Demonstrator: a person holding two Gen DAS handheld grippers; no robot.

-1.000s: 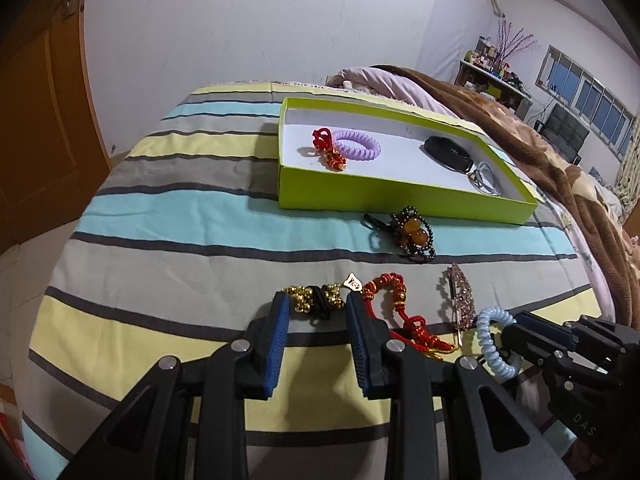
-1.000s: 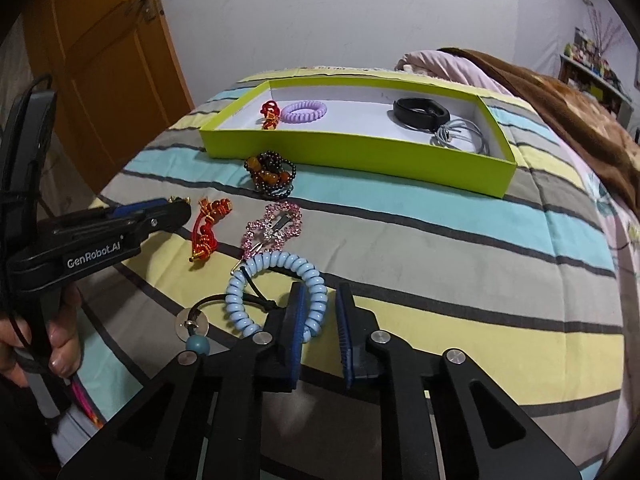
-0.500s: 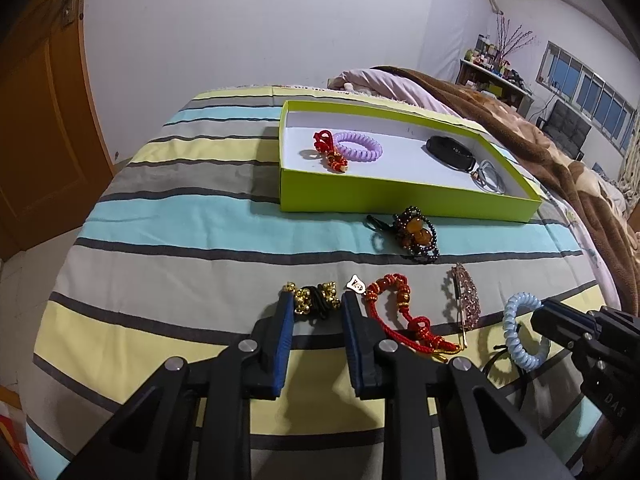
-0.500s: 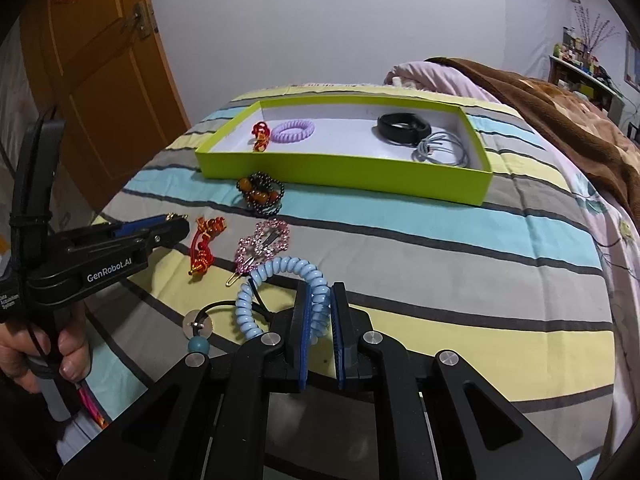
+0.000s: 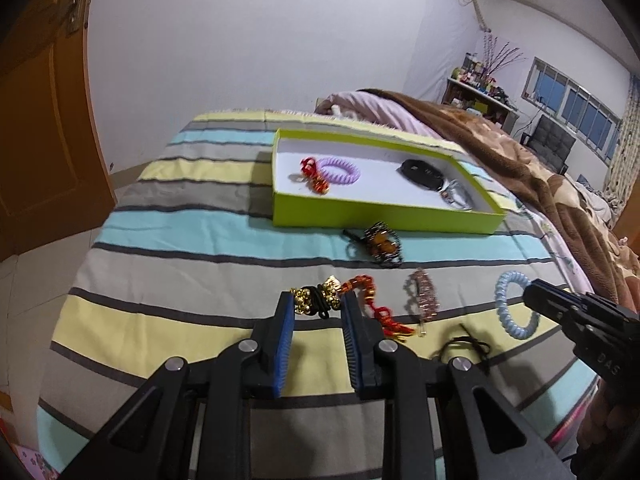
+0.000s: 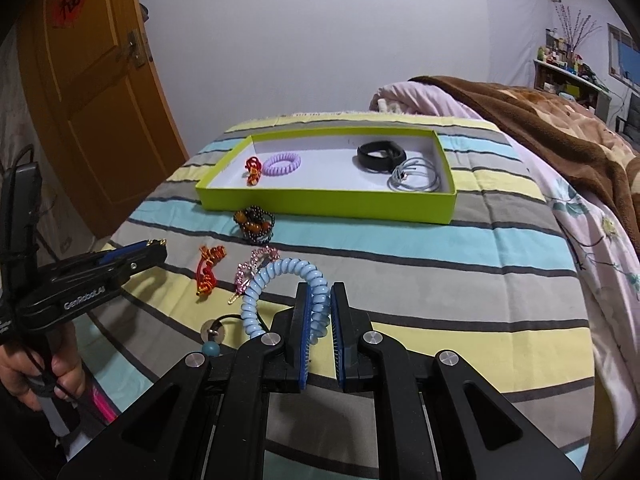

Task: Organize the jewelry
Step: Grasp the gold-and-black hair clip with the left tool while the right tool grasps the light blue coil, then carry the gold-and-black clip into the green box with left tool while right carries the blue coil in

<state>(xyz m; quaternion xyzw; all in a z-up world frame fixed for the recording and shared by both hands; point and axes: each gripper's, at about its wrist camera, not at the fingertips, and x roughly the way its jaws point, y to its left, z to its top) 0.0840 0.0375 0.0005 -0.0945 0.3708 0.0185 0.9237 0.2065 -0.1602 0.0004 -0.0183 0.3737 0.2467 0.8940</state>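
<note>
My right gripper [image 6: 319, 298] is shut on a light blue coil hair tie [image 6: 276, 280] and holds it lifted above the striped bed; it also shows in the left wrist view [image 5: 508, 304]. My left gripper [image 5: 316, 304] is shut on a black hair tie with gold beads [image 5: 316, 300], at the bed's near edge. A lime green box [image 6: 328, 200] at the far side holds a purple coil tie [image 6: 281, 164], a red knot charm [image 6: 253, 170], a black band [image 6: 380, 154] and grey rings [image 6: 414, 174].
On the bedspread [image 5: 180, 240] lie an amber and black bead bracelet [image 6: 256, 222], a red cord charm [image 6: 208, 268], a pink rhinestone clip [image 6: 256, 266] and a black cord with a teal bead [image 6: 212, 348]. A brown blanket [image 6: 560, 128] lies right; a wooden door [image 6: 88, 92] stands left.
My right gripper closed on the blue coil tie and lifted it off the bed. My left gripper narrowed around the gold bead tie and rose a little.
</note>
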